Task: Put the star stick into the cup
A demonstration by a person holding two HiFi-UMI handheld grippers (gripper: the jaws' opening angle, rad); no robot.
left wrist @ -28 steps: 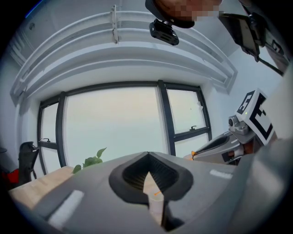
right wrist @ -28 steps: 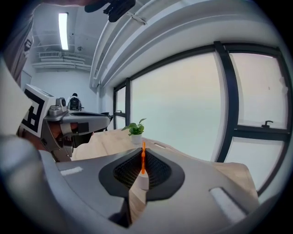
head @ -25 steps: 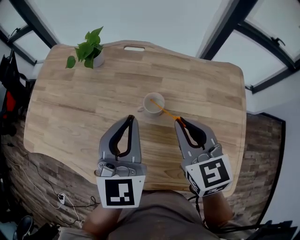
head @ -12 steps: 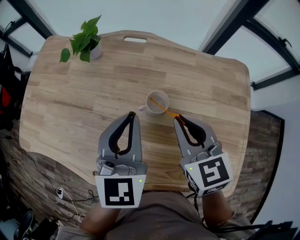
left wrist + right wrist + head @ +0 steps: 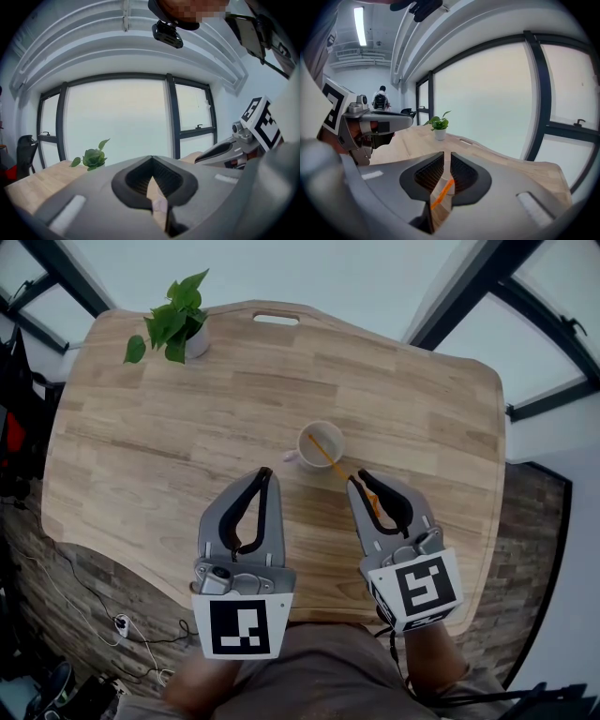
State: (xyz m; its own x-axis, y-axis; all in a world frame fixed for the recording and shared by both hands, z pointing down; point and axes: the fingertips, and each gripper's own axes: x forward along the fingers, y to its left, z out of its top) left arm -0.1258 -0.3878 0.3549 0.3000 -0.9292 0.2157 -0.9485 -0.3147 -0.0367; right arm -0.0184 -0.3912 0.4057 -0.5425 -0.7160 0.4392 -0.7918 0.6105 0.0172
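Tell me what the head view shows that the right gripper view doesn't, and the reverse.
Only the head view: the open mouth of the white round cup, with the far end of the thin orange star stick inside it. Only the right gripper view: a person standing far back in the room, and a ceiling light strip. Both: the stick between the tongs of the right gripper, the left gripper, the potted green plant, the light wooden table.
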